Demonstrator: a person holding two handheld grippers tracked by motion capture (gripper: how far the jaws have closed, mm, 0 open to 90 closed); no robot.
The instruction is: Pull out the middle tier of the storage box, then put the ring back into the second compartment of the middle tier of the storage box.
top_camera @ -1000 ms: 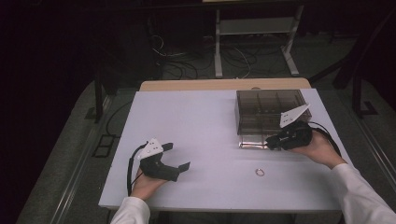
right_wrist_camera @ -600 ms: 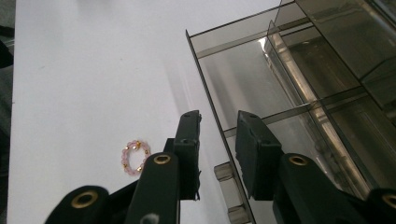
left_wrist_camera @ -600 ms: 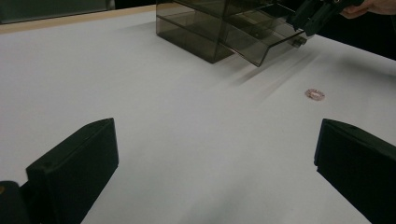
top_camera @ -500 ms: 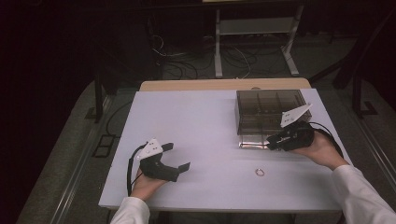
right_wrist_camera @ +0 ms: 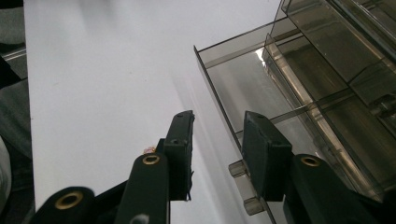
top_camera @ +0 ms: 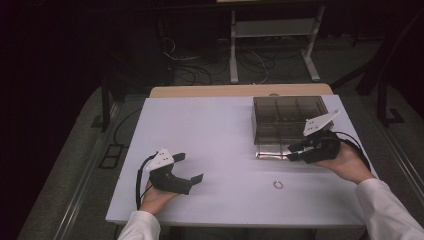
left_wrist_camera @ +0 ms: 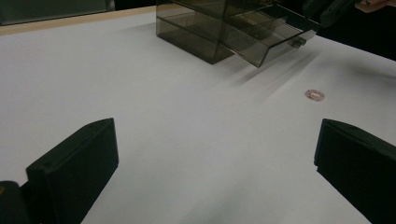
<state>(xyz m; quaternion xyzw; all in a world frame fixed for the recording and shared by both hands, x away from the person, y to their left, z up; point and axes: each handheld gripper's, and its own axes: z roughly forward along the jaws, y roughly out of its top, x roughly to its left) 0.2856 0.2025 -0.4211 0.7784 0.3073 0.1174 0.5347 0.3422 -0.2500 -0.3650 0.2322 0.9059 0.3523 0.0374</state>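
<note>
high view: smoky box at table's far right, drawer pulled out, seemingly empty. right gripper at drawer front, jaws just opened, straddling the handle without pressing. ring lying nearer, apart. left gripper spread wide, holding nothing, broad bare room around.
</note>
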